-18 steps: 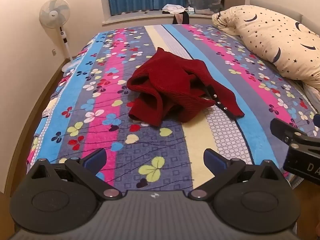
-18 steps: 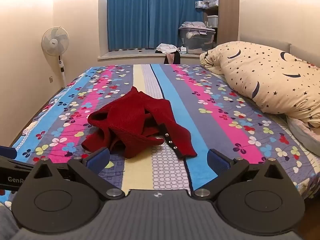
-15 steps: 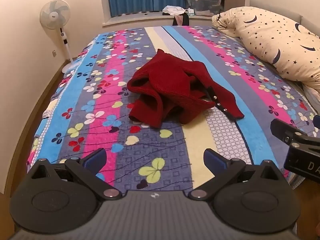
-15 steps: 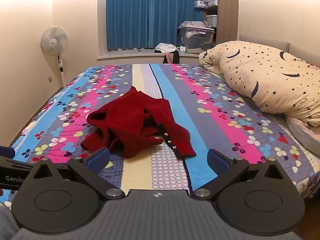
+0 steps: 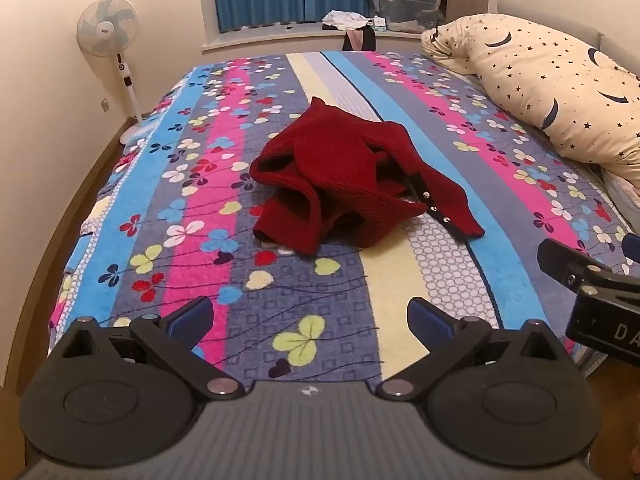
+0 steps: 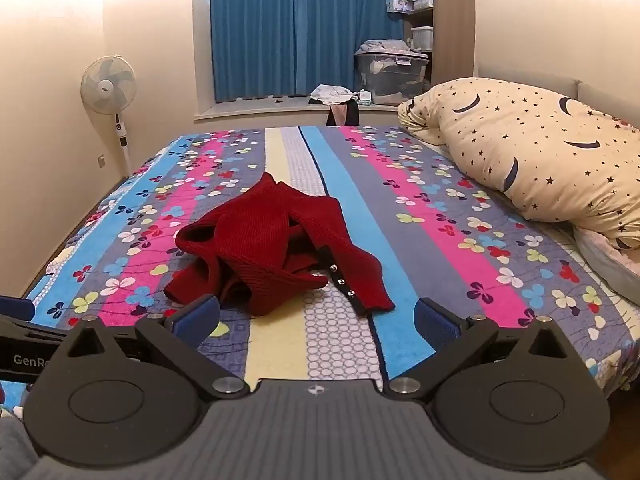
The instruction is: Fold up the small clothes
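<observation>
A small dark red knitted cardigan lies crumpled in the middle of the bed, one buttoned edge with shiny studs trailing toward the near right. In the right wrist view the same cardigan sits just beyond the fingers. My left gripper is open above the bed's near edge, short of the garment, with nothing between its blue pads. My right gripper is open too, empty, close to the cardigan's near hem. Part of the right gripper shows at the right edge of the left wrist view.
The bed is covered by a striped flowered blanket. A large star-and-moon pillow lies along the right side. A standing fan is by the left wall. A windowsill with a storage box and blue curtains is at the far end.
Both views have tilted slightly, so the cardigan sits a little lower in the frames. The cardigan itself has not moved and both grippers stay open.
</observation>
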Tool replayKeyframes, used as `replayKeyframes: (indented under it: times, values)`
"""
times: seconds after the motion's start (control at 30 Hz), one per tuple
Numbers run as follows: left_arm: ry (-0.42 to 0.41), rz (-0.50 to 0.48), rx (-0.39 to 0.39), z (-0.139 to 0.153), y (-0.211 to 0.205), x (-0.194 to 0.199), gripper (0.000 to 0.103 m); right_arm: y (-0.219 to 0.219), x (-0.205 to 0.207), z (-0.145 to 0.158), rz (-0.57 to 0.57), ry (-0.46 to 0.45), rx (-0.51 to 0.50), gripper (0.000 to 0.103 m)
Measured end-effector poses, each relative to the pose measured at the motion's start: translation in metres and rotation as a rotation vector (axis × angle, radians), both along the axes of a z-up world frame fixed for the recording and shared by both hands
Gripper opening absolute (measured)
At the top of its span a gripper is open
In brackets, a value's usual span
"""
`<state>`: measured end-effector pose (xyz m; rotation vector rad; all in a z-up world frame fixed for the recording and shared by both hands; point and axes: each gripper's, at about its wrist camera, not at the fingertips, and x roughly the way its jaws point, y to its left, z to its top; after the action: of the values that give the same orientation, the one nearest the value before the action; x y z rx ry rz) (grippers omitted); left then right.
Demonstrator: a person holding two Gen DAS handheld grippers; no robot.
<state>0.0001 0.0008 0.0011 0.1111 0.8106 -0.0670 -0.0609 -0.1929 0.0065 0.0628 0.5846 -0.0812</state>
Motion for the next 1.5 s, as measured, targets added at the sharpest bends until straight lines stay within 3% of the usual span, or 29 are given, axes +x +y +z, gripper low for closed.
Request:
replayKeyframes:
  times: [1.5]
  values:
    - [0.005,0.009,0.000,-0.0068,0.0055,0.0044,0.103,0.0013,0.0069,-0.0115,-0.005,0.032,0.014,0.102]
